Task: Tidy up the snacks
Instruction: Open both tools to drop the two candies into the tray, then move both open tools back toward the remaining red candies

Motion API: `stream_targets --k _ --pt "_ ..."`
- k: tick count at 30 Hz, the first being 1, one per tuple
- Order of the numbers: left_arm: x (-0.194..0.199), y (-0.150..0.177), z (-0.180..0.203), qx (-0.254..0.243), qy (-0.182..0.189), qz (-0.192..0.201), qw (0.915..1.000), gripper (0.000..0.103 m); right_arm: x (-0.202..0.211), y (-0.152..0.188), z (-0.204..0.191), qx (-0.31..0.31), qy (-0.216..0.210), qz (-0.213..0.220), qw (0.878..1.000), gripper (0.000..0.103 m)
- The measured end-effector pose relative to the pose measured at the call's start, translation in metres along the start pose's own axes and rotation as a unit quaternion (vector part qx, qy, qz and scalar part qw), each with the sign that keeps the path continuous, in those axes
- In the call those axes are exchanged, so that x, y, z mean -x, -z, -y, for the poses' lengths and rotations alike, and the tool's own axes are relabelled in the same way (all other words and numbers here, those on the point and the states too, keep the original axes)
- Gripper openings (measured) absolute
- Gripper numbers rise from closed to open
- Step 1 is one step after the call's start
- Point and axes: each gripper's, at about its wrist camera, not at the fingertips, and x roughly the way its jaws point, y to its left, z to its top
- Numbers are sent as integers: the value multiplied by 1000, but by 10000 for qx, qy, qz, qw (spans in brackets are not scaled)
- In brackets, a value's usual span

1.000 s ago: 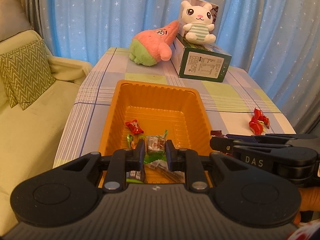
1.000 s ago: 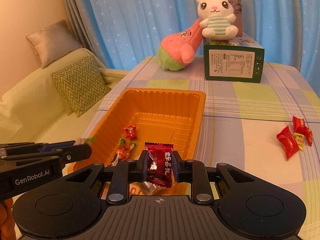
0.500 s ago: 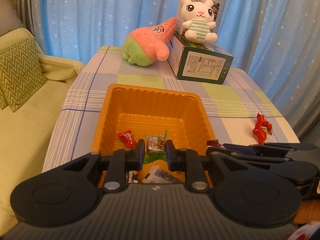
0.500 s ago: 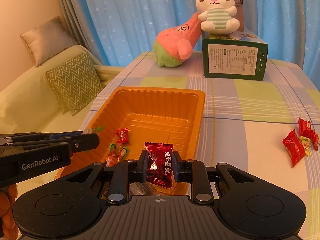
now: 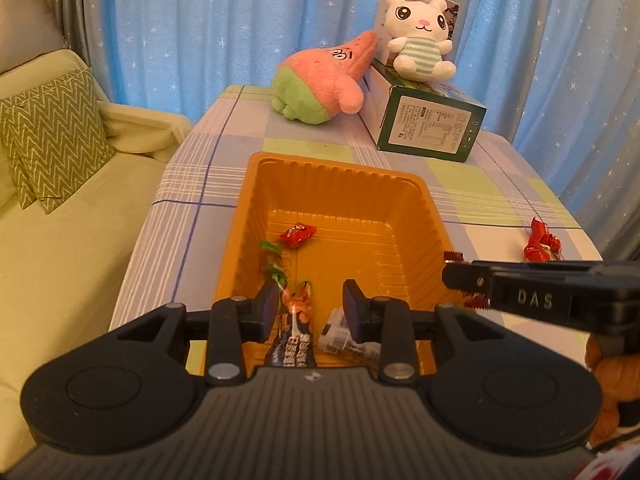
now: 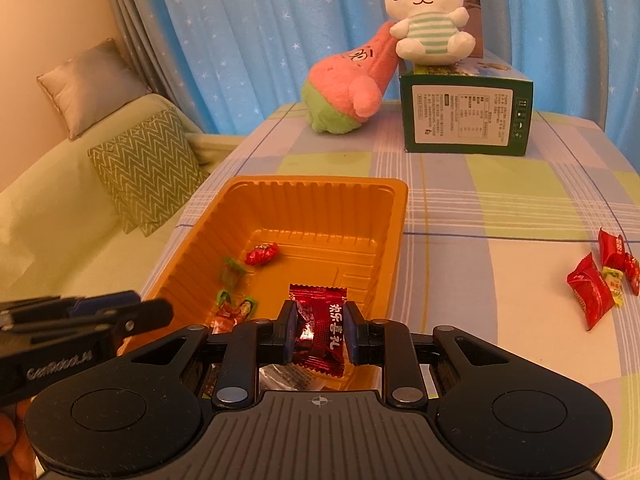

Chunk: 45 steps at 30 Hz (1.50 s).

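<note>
An orange plastic tray stands on the checked tablecloth with several wrapped candies in it, among them a red one. My left gripper hovers over the tray's near end. Its jaws are opening and the pads press on nothing. A green-ended candy lies in the tray below the gap. My right gripper is shut on a dark red candy above the tray's near right corner.
Loose red candies lie on the table to the right. At the back stand a green box, a white rabbit plush on it and a pink plush. A sofa with cushions runs along the left.
The left jaws have parted and the green-ended candy they held is gone from between them. The right gripper still clamps the dark red candy and has barely moved.
</note>
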Motion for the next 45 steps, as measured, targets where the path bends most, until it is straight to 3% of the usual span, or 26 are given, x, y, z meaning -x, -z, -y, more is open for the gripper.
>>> stream_targets --k 6,11,12,14,15,29,45 --pt "9 6 -1 -6 -31 64 10000 35 -1 -2 -4 -25 -67 -1 10000 25" --pt "15 8 -3 19 -99 122 9999 51 -4 -7 -5 -105 -352 71 9993 27" --pt "17 8 -3 17 -113 128 9999 53 -4 -9 -4 -177 -418 47 9990 32" --pt "21 9 -2 -13 -179 134 9997 66 -2 -10 1 -299 -397 102 9987 72" --pt "23 10 -1 -30 -214 148 9997 68 2 -10 4 -370 -378 203 9984 75" --pt "67 31 20 237 -256 363 9987 91 79 26 41 -783 220 398 9959 75" --pt "115 55 87 12 34 511 9987 97 168 73 68 -818 848 560 9915 75"
